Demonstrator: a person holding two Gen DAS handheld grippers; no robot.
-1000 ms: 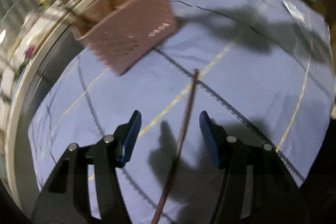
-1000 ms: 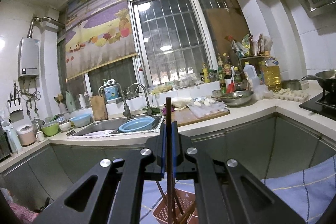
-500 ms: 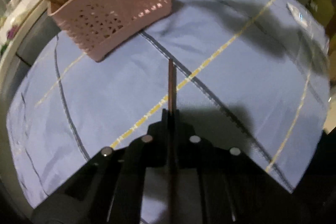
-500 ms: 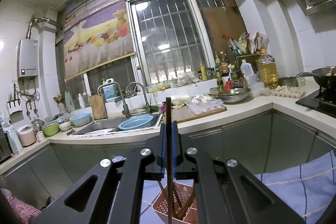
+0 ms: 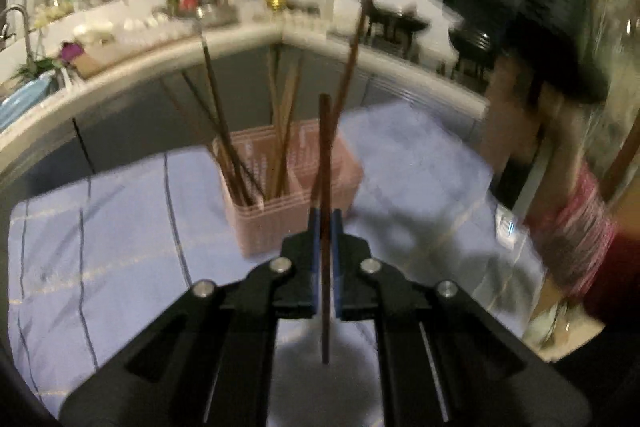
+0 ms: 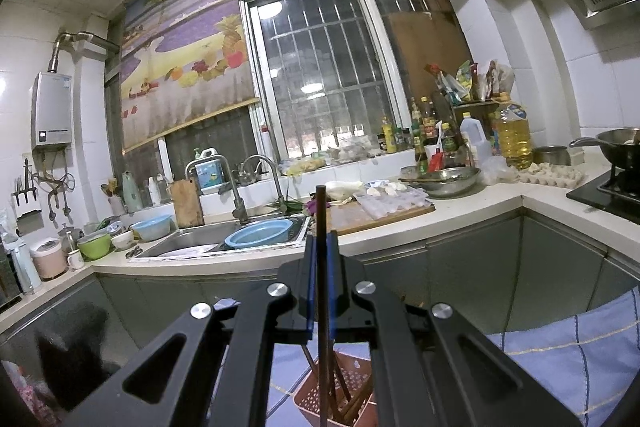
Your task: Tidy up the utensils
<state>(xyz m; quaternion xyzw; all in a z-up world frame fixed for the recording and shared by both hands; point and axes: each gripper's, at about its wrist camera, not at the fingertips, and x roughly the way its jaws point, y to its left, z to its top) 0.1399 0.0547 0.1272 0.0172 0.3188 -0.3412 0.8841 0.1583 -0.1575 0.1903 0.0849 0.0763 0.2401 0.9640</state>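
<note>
Both tools pinch a chopstick — left tool (image 5: 325,227), right tool (image 6: 321,259) — either stick could snag the crowded pink basket (image 5: 296,187) and tip it.

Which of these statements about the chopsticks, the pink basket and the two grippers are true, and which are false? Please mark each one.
1. The left gripper is shut on a brown chopstick. True.
2. The pink basket is empty. False: several chopsticks stand in it.
3. The right gripper is open and holds nothing. False: its jaws are closed on a dark chopstick.
4. The basket stands on a blue checked cloth. True.
5. A blue basin sits at the sink. True.
</note>
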